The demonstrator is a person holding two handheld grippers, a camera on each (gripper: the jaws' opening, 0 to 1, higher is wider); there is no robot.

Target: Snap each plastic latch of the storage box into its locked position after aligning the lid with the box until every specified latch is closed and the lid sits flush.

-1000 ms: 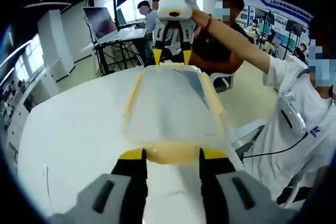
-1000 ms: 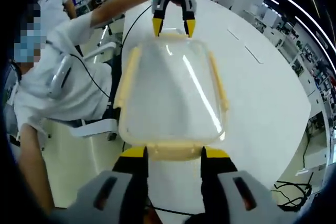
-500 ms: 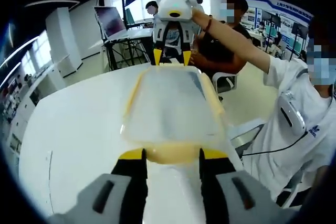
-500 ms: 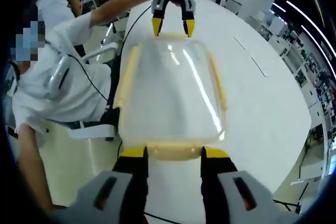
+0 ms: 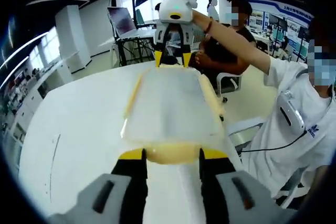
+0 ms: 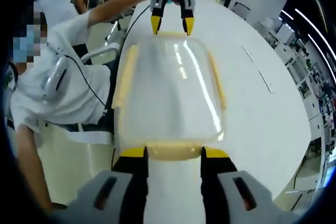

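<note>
White table [image 5: 79,124] across most of the left gripper view, reaching the right side of the right gripper view. Clear lid [image 5: 170,108] with pale yellow latches in the middle of both frames, seen above the table; contact with the table cannot be told. Near end latch [image 5: 172,153] at lower centre, between the spread jaws of the left gripper [image 5: 172,156]. Same picture for the right gripper [image 6: 173,153]: jaws apart, end latch [image 6: 173,150] between the yellow tips. Whether the tips press the latches cannot be told.
</note>
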